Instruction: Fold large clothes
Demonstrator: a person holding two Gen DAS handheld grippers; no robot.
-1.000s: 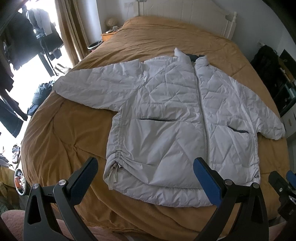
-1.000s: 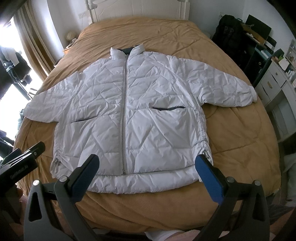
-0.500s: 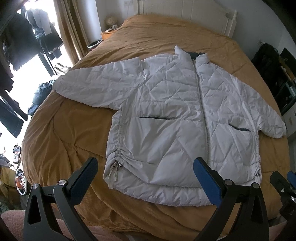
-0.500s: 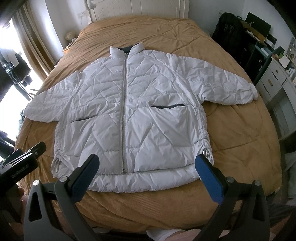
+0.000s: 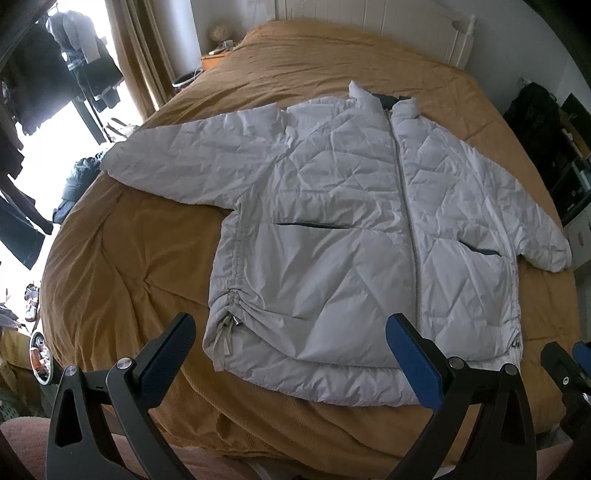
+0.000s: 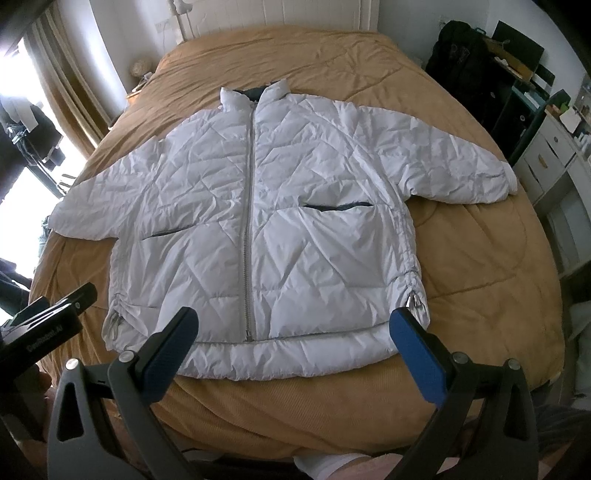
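Note:
A white quilted puffer jacket (image 5: 343, 229) lies flat and zipped, front up, on the mustard bedspread (image 5: 122, 251), sleeves spread to both sides. It also shows in the right wrist view (image 6: 266, 218). My left gripper (image 5: 291, 343) is open and empty, held above the jacket's hem near its left drawstring. My right gripper (image 6: 291, 339) is open and empty, held above the hem, its right finger near the right drawstring toggle (image 6: 417, 304). The left gripper's body shows at the left edge of the right wrist view (image 6: 44, 325).
A white headboard (image 6: 280, 14) stands at the far end. Curtains and hanging dark clothes (image 5: 77, 70) are at the left by a bright window. A black backpack (image 6: 461, 55) and white drawers (image 6: 550, 158) stand at the right. The bed's near edge is just below the grippers.
Both grippers have risen and tilted slightly, so the jacket sits a little lower in view. The jacket has not moved and both grippers stay open.

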